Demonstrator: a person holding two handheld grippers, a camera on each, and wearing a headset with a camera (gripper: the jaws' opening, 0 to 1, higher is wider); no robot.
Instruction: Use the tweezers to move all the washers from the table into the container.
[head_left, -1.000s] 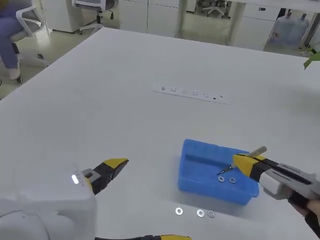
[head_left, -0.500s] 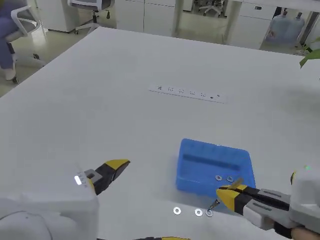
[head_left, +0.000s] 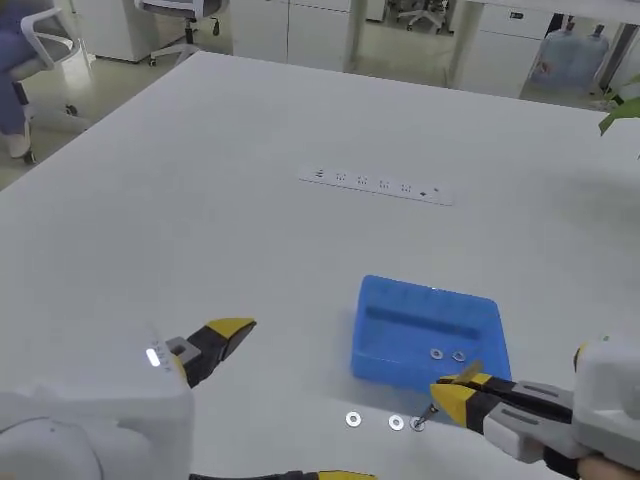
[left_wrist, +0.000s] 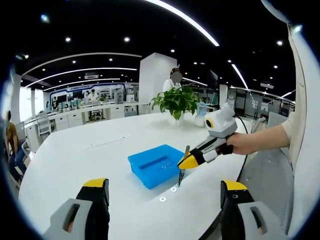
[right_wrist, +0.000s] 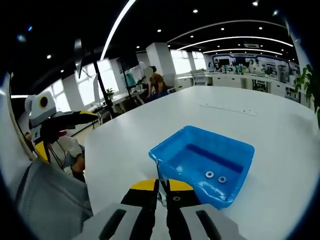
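Steel washers (head_left: 396, 423) lie in a row on the worktop (head_left: 200, 200) beside the container (head_left: 430, 292); right tongs (head_left: 442, 392), clamped on tweezers (head_left: 430, 409), point at the nearest; left tongs (left_wrist: 163, 185) gape, farther off.

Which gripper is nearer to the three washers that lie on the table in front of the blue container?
Right. The right gripper holds the tweezers with the tip at the rightmost washer; the left gripper hangs open, well to the left of it.

Two washers (head_left: 447, 355) in container (head_left: 400, 325), three washers (head_left: 396, 423) on table (head_left: 250, 200) before it, tweezers (head_left: 429, 410) tip at rightmost.
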